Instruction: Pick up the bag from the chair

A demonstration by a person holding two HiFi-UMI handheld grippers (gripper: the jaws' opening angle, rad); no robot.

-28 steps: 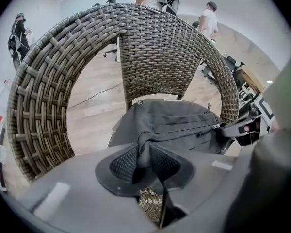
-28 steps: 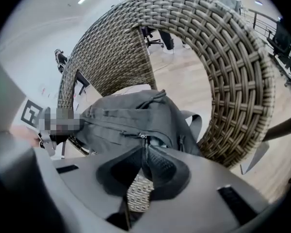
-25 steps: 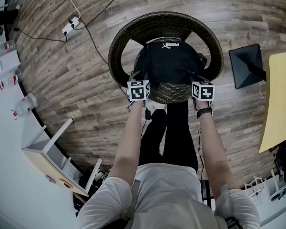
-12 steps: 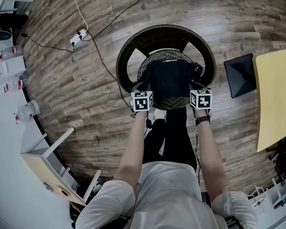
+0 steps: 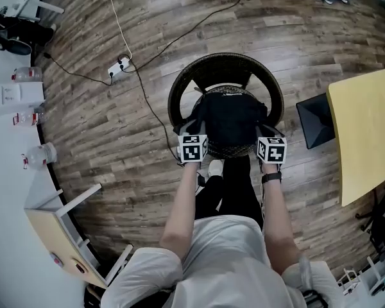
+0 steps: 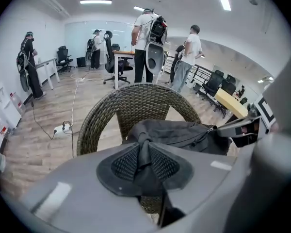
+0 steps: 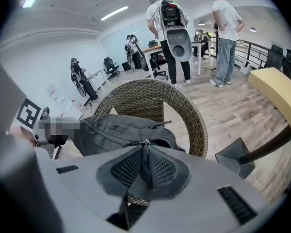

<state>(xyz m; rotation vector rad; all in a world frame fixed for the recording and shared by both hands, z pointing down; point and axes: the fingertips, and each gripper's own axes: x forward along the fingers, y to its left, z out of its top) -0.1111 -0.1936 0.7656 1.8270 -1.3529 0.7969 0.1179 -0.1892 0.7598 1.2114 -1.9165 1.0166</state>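
Observation:
A black bag (image 5: 229, 119) hangs between my two grippers over the seat of a round wicker chair (image 5: 181, 90). My left gripper (image 5: 194, 135) is shut on a fold of the bag's fabric at its left side; in the left gripper view the cloth is pinched between the meshed pads (image 6: 124, 163). My right gripper (image 5: 265, 136) is shut on the bag's right side, where a zipper seam shows between its pads (image 7: 161, 167). The bag (image 6: 184, 134) (image 7: 116, 130) sags in front of the chair back (image 6: 136, 103) (image 7: 150, 101). Whether it still touches the seat I cannot tell.
A yellow table (image 5: 366, 133) stands at the right with a dark square base (image 5: 316, 120) beside the chair. A power strip (image 5: 120, 67) and cables lie on the wooden floor at the upper left. A white counter (image 5: 13, 172) runs along the left. Several people stand in the background.
The view has drawn back from the chair, and both grippers have come toward me with the bag gathered up between them. The bag looks more bunched and higher than before.

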